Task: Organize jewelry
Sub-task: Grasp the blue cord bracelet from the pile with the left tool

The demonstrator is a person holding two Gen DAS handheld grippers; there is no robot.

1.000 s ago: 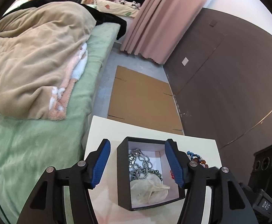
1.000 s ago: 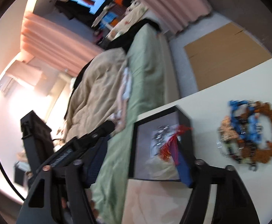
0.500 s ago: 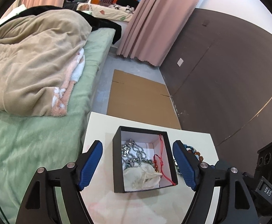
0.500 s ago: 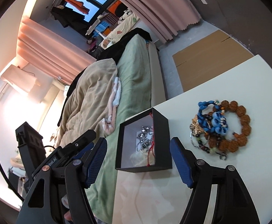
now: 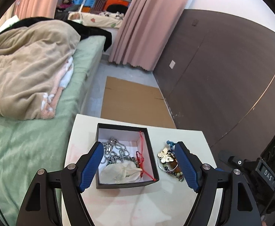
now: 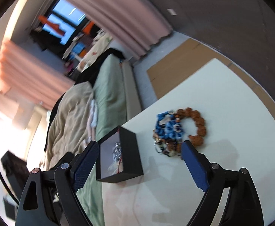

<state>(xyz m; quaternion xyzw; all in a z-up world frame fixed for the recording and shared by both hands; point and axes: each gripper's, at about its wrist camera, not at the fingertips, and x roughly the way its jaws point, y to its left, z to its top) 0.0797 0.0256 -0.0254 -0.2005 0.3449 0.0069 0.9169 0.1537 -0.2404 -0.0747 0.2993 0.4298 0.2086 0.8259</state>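
On the white tabletop (image 5: 175,194) beside the green bed (image 5: 24,146) sits my open black square jewelry box (image 5: 125,183), holding a silver bead chain (image 5: 114,151), a red cord (image 5: 140,157) and crumpled pale tissue (image 5: 118,172). Just right of it lies a heap of beaded bracelets (image 6: 177,130), blue and brown, with a gold butterfly charm (image 5: 164,155). My left tongs (image 5: 139,164) stand wide apart, gripping nothing. My right tongs (image 6: 139,163) are opening, empty too; that view is blurred, so finer detail escapes me.
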